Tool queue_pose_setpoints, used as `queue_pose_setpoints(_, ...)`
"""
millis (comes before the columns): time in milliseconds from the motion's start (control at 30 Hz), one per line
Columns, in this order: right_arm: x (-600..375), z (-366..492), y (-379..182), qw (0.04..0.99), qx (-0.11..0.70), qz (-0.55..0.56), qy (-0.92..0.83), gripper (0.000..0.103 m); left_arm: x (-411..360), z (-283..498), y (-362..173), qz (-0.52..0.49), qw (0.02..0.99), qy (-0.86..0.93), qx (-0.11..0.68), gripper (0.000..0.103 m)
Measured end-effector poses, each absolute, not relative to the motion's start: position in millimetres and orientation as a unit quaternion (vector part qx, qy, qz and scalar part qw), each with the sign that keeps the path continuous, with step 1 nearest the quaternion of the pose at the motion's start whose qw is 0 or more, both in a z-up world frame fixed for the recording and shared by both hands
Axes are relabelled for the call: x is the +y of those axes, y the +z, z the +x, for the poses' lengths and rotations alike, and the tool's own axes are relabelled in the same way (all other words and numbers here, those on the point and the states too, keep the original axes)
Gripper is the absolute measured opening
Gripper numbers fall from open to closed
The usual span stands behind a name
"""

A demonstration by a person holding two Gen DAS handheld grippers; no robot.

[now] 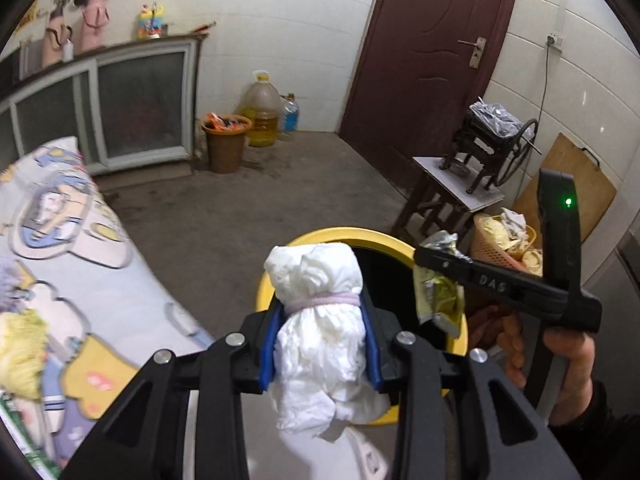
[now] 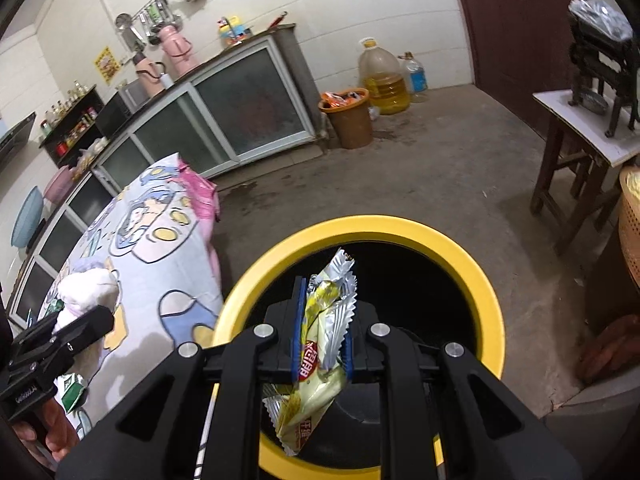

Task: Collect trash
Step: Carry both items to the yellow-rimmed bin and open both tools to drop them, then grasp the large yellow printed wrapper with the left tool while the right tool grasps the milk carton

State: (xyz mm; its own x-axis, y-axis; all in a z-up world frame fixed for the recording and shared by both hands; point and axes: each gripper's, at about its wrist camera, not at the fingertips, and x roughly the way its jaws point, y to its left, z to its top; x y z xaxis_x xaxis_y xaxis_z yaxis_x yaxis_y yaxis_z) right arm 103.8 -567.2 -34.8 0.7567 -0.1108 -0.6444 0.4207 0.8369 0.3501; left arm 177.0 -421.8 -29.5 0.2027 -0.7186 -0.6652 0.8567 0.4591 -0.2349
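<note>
Fingers [image 1: 370, 344] around diaper [image 1: 320, 332], wrapper [image 2: 320, 344]

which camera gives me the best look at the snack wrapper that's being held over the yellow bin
The right wrist view: the snack wrapper fills the centre, clamped in the right hand-held gripper above the yellow bin, print visible. The left wrist view shows it only partly, small and from the side.

Pretty dim, warm indoor light on my end, nothing harsh. Heavy fisheye bend with black vignette corners in both views. The white tiled wall [image 1: 304, 40] shows soft glare, and the black inside of the round yellow-rimmed plastic bin [image 2: 416, 296] is crushed to pure shadow. The cartoon-print tablecloth [image 1: 60, 264] smears into blur at the frame edge.
</note>
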Motion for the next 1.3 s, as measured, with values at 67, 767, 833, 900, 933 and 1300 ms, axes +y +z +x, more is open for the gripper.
queue_pose_setpoints(67,-577,104,-43,0.899,0.321,0.253,-0.156,0.015,-437,176,-38,0.093,0.765,-0.515,0.376,0.031)
queue_pose_setpoints(767,-603,93,-46,0.883,0.321,0.274,-0.205,0.046,-448,172,-42,0.061,0.759,-0.522,0.384,0.08)
queue_pose_setpoints(833,-601,89,-41,0.885,0.317,0.27,-0.206,0.046,-438,172,-37,0.054,0.764,-0.519,0.378,0.08)
queue_pose_setpoints(900,-594,85,-37,0.89,0.312,0.259,-0.207,0.046,-423,174,-32,0.047,0.772,-0.514,0.371,0.08)
queue_pose_setpoints(933,-588,83,-34,0.894,0.308,0.252,-0.205,0.046,-411,175,-30,0.041,0.776,-0.509,0.369,0.08)
queue_pose_setpoints(1300,-466,99,6,0.956,0.252,0.145,-0.029,0.051,-201,194,13,0.033,0.877,-0.367,0.308,0.086)
